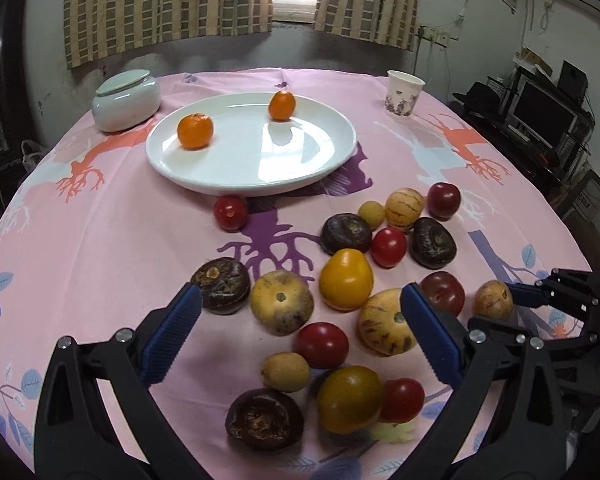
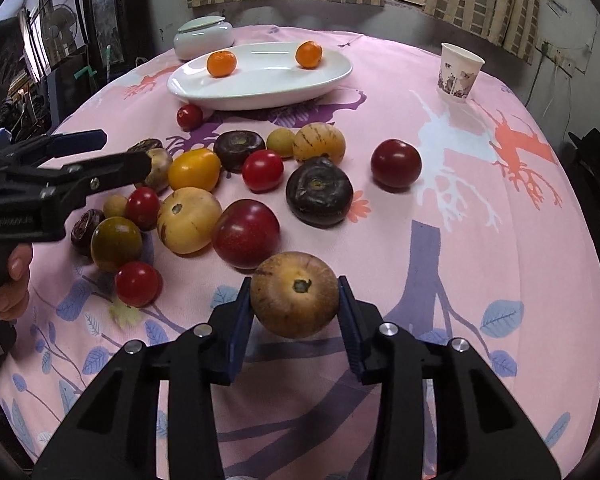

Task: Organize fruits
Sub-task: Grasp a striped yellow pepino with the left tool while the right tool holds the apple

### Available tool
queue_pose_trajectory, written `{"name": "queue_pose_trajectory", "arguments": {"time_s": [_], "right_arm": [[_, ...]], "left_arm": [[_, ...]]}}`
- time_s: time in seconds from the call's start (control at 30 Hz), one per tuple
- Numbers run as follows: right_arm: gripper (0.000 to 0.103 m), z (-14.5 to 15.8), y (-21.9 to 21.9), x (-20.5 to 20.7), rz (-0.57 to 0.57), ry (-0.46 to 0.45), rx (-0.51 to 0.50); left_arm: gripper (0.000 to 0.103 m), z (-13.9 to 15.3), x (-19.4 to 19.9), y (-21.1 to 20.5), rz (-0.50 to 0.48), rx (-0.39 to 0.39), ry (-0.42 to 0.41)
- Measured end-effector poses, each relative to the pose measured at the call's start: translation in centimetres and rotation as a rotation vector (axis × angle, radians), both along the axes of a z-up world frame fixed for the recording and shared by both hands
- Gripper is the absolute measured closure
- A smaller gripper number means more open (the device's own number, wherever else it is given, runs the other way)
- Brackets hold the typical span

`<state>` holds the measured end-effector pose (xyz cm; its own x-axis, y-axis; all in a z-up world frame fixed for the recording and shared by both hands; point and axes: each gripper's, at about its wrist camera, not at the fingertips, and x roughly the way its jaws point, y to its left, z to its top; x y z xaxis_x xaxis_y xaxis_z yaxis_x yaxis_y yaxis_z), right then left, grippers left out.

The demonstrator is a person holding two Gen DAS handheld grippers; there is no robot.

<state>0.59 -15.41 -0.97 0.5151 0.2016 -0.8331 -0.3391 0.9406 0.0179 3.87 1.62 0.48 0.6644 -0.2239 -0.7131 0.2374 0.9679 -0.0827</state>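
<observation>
Fruits [image 1: 346, 280] scattered on tablecloth, right gripper [image 2: 296, 312] clasping tan melon [image 2: 295, 294], left gripper [image 1: 300, 324] spread wide above pile

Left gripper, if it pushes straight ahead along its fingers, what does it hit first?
Probably the pale yellow striped fruit, which lies just past the open left gripper, between its fingers. The yellow tomato sits close beside it; depth is hard to judge through the fisheye.
</observation>
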Motion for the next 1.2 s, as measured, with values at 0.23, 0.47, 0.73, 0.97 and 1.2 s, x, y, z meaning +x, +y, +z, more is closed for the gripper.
{"name": "queue_pose_trajectory", "arguments": {"time_s": [0.23,0.47,0.73,0.97,1.2], "right_arm": [[0.062,0.7,-2.3,0.6,-0.072,0.006,0.044],[0.062,0.7,-2.3,0.5,-0.071,0.006,0.049],[0.062,1.9,-2.8,0.1,-0.077,-0.010,0.109],[0.062,1.9,-2.4,0.0,-0.068,-0.012,0.094],[0.062,1.4,-2.0,0.1,-0.054,0.001,0.077]], "left_arm": [[0.002,-0.2,-1.7,-3.4,-0.123,0.134,-0.072],[0.002,-1.0,-1.7,-4.4,-0.187,0.130,-0.059],[0.019,-2.1,-1.6,-5.5,-0.252,0.146,-0.050],[0.045,-3.2,-1.1,-6.1,-0.289,0.135,0.029],[0.053,-3.5,-0.8,-6.6,-0.276,0.154,0.014]]}}
